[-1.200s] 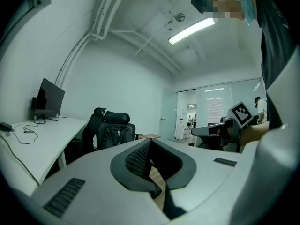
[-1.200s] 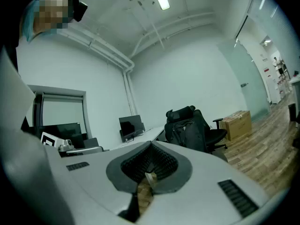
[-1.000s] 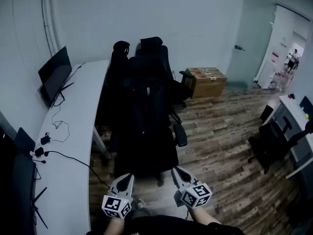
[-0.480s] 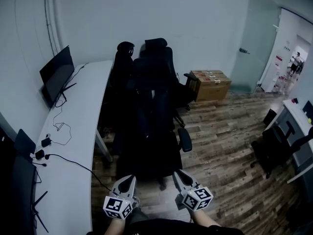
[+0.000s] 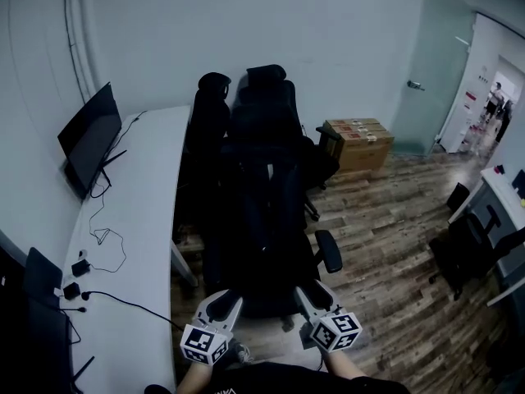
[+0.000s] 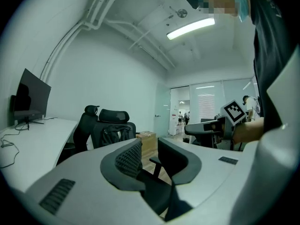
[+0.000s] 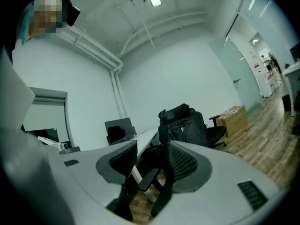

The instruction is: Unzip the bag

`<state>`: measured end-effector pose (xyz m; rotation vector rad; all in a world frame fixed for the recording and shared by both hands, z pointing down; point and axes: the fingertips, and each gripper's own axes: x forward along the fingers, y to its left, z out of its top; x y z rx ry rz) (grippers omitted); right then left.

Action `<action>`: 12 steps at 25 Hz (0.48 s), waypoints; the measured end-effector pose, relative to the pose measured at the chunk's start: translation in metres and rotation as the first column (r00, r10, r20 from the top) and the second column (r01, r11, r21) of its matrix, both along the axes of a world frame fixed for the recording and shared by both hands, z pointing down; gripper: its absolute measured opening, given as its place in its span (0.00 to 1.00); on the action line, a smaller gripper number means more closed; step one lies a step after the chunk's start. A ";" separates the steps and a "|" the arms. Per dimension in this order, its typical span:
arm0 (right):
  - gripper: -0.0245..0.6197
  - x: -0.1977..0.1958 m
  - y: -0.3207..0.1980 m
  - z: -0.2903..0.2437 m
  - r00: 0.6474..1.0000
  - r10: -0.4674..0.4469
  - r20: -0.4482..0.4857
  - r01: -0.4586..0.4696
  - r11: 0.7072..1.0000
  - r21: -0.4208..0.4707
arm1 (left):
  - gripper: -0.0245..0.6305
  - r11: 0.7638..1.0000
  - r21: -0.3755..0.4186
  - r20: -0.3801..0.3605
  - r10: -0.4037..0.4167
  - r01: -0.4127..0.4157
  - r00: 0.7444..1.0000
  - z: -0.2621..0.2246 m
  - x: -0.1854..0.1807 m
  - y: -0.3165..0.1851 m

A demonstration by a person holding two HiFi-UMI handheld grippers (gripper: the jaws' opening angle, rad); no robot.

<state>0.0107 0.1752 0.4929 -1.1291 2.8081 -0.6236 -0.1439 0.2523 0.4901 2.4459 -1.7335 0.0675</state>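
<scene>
Left claw: left gripper (image 5: 226, 300) (image 6: 150, 152) low in the frame, jaws parted by a narrow gap and nothing between them; they've just been opening, from the closed point they made a second ago
Right claw: right gripper (image 5: 312, 290) (image 7: 150, 161) beside it at lower centre, jaws spread wider than the left pair, empty too; also just been opening
Since the earlier frame: both claws sit nearer the black chair (image 5: 271, 228) than before; their tips now reach the front edge of its seat in the head view, where a strip of floor lay between; the chair fills more of the middle of the frame
Bag: black backpack (image 6: 114, 134) (image 7: 185, 128) on that chair, propped upright against the backrest under the headrest; centre of the head view, dead ahead of both claws and apart from them
Bag's look: dark, soft and creased, straps hanging down its front; whether the zip is done up, I can't tell at this range
Around: a second black chair (image 5: 209, 113) behind, to the upper left; white desk (image 5: 131, 212) down the left side with a monitor (image 5: 89, 138); cardboard box (image 5: 361, 142) against the far wall, upper right; wood floor (image 5: 385, 245) to the right
</scene>
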 end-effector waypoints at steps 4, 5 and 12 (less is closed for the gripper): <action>0.36 -0.030 -0.030 0.000 0.999 0.051 -0.001 -0.051 0.999 -0.009 | 0.24 0.999 -0.017 0.003 0.031 -0.031 1.000 0.001 -0.038 -0.032; 0.36 -0.037 -0.037 0.001 0.998 0.064 -0.004 -0.064 0.998 -0.012 | 0.25 0.999 -0.021 0.002 0.037 -0.037 0.999 0.002 -0.047 -0.039; 0.38 -0.061 -0.073 0.011 0.989 0.146 -0.035 -0.147 0.988 -0.040 | 0.37 0.995 -0.050 -0.003 0.083 -0.083 0.997 0.011 -0.085 -0.089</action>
